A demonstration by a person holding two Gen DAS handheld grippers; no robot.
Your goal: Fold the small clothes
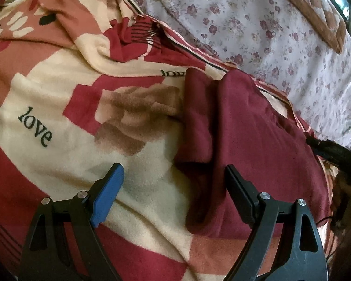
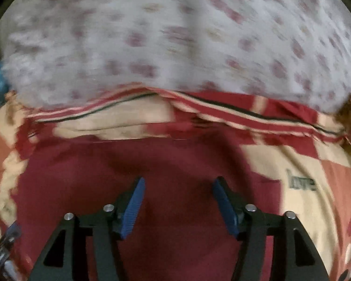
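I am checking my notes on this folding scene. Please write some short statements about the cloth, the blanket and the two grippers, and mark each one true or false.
1. The maroon garment lies on a blanket printed with the word "love". True.
2. The left gripper is clamped on the garment. False: its jaws stand open, nothing between them.
3. The right gripper is open above the maroon garment. True.
4. The bedsheet is plain blue. False: it is pale with small dark red flowers.
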